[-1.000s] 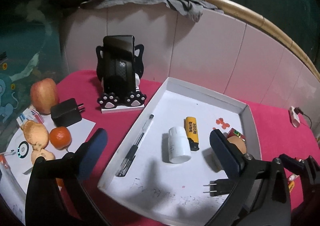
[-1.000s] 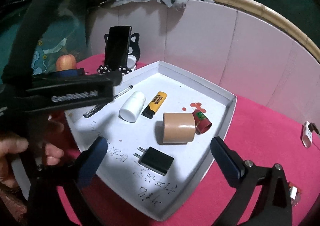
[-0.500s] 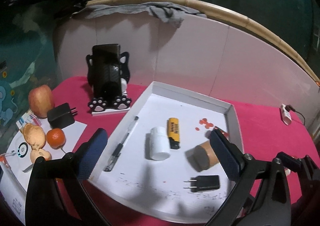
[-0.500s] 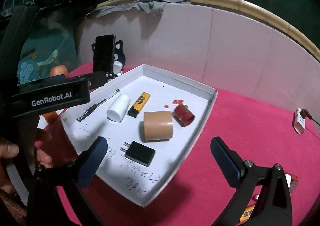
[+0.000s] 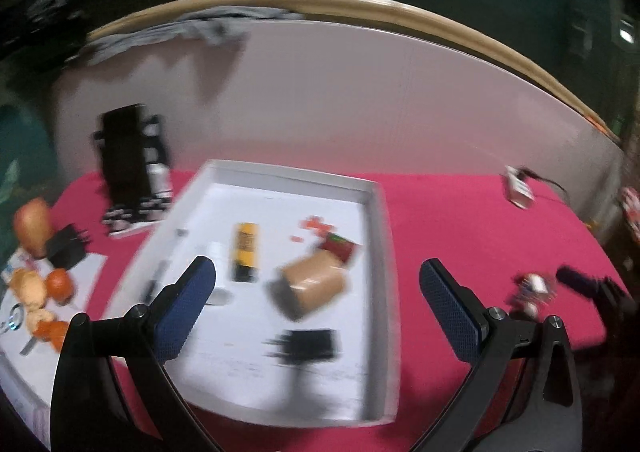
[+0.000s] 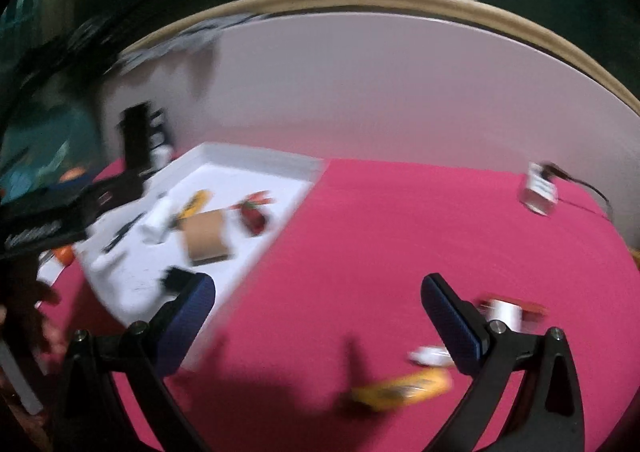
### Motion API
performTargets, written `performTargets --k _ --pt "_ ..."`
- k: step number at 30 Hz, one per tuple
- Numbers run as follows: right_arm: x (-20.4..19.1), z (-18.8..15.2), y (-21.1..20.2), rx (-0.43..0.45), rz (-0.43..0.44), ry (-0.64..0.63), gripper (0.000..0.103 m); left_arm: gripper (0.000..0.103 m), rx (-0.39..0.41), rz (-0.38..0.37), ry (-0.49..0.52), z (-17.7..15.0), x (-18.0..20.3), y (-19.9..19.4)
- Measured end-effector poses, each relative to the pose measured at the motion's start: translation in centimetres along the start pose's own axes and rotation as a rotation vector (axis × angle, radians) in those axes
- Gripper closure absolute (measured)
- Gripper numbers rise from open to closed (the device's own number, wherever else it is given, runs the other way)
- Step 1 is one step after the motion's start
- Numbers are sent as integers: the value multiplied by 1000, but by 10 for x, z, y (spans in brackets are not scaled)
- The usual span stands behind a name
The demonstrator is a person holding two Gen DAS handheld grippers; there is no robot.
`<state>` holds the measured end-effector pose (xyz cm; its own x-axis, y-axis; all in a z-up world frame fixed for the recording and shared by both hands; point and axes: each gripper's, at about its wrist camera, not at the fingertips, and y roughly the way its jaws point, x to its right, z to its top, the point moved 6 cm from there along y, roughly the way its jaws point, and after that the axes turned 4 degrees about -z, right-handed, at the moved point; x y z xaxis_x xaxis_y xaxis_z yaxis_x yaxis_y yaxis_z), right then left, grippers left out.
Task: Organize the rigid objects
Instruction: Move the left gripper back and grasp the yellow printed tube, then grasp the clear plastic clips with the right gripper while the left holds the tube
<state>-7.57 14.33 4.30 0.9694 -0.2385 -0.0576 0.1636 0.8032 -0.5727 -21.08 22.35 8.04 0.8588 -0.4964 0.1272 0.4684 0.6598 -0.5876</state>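
1. Yellow lighter-shaped object [image 6: 402,392] lies flat on the pink cloth, outside the tray, low in the right wrist view. Blurred; long axis runs roughly left-right. Likely the next thing to be gathered, judging from the task.

2. Just beyond it: a small white piece [image 6: 430,356], and a white-and-red cylinder-like item [image 6: 506,312] partly behind the right finger. Too smeared to identify.

3. Right gripper [image 6: 318,318] has its jaws spread wide and nothing between them. The yellow object sits below and slightly right of the gap's centre, nearer the right finger, not yet bracketed.

4. To do the step well: slow down until the blur clears, centre the gap over the object, turn so the fingers cross its short width, lower until the tips are near the cloth, then close. Keep clear of the white piece so it isn't nudged.

5. White shallow tray [image 5: 382,236] lies well to the left, already holding a second yellow lighter [image 5: 245,252], a tan cardboard roll [image 5: 316,286], a small red can [image 5: 338,248], a black plug adapter [image 5: 310,344], a white bottle [image 5: 218,252], and a pen [image 5: 160,276].

6. Left gripper [image 5: 318,308] hangs over the tray's near half, jaws wide apart, holding nothing.

7. Fruit [image 5: 58,280] sits on paper left of the tray.
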Motion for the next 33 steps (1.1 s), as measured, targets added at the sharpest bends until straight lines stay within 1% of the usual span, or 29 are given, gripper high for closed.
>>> performTargets --k 3,6,7,8,10,11,12,14,16,18,19,21,22,24,26,27,28,30,31,33 --pt "62 -8 -13 12 -78 127 0 0 -53 -105 70 -10 43 10" --pt "122 -22 -27 17 -156 253 0 0 -127 -208 131 -27 88 26" --pt "135 -27 -30 17 -172 285 0 0 -151 -241 146 -32 100 31" --pt "148 -33 -33 16 -185 313 0 0 -184 -299 173 -41 118 39" --pt "167 -44 -36 12 -207 354 0 0 -241 -355 220 -56 140 49" --pt "174 -50 -36 6 -213 370 0 0 -277 -375 264 -67 154 56" --pt "178 -56 -37 1 -214 380 0 0 -294 -381 297 -74 162 61" --pt "186 -67 -36 -10 -208 400 0 0 -314 -386 360 -85 177 70" --pt "190 -76 -35 -14 -195 414 0 2 -330 -388 394 -93 186 76" --pt "192 -81 -36 -14 -183 424 0 11 -347 -399 418 -97 193 83" --pt "193 -83 -36 -17 -180 429 0 13 -352 -404 423 -98 195 85" --pt "193 -84 -34 -21 -176 434 0 25 -364 -412 438 -100 200 91" --pt "193 -84 -32 -21 -171 436 0 27 -369 -414 446 -103 201 92" --pt "193 -84 -32 -19 -162 434 0 38 -383 -421 463 -108 202 96" --pt "193 -81 -31 -18 -159 423 0 42 -364 -415 491 -109 202 95" --pt "192 -80 -30 -19 -157 417 0 51 -359 -423 499 -110 203 93" --pt "190 -79 -28 -24 -157 406 0 55 -354 -428 506 -111 203 90" --pt "187 -76 -24 -44 -155 387 0 76 -344 -430 527 -112 207 87" --pt "183 -75 -20 -60 -150 372 0 79 -343 -439 533 -113 208 86" --pt "177 -72 -15 -77 -153 346 0 79 -323 -429 555 -115 209 83"
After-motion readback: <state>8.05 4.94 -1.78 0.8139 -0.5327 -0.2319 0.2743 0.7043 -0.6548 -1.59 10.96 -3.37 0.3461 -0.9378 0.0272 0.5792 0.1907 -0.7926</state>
